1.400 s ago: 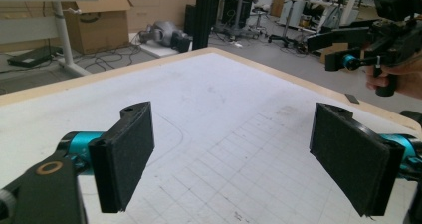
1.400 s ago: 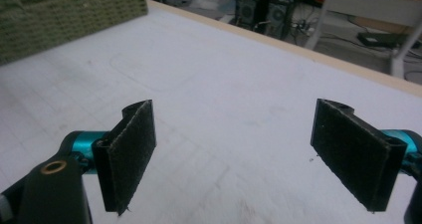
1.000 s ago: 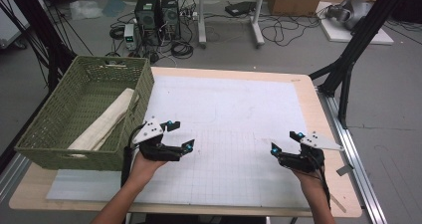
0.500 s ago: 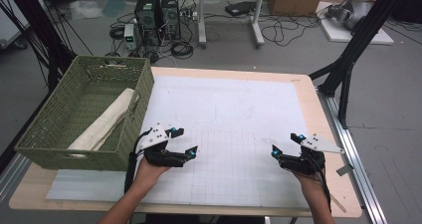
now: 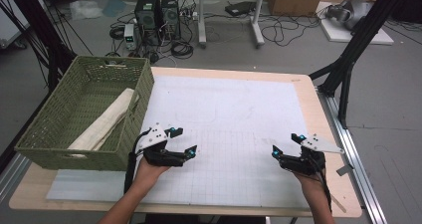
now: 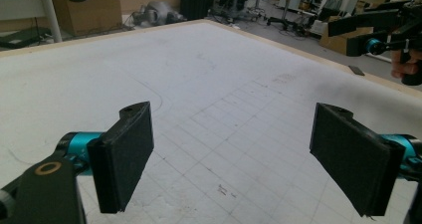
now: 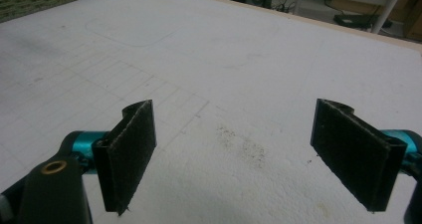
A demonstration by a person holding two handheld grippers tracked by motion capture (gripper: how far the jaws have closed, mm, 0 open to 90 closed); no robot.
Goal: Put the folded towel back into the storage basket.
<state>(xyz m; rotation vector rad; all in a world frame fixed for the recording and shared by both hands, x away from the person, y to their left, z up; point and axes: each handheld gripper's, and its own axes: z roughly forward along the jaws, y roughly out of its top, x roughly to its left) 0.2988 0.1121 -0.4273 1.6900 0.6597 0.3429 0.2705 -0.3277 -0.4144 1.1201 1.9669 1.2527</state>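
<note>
Currently both grippers sit released over the white mat (image 5: 234,114), and the rolled cloth (image 5: 105,122) lies lengthwise in the green basket (image 5: 54,154), beside the left gripper (image 5: 180,142) and well apart from the right gripper (image 5: 287,145).

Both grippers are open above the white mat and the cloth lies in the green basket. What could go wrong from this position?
1. The left gripper sits close beside the green basket; reaching for the rolled cloth, it could knock the basket wall and shift it.
2. A black cable trails from the left gripper along the basket's corner and might snag there.
3. The right gripper is far from the basket, so it probably cannot help steady it.
</note>
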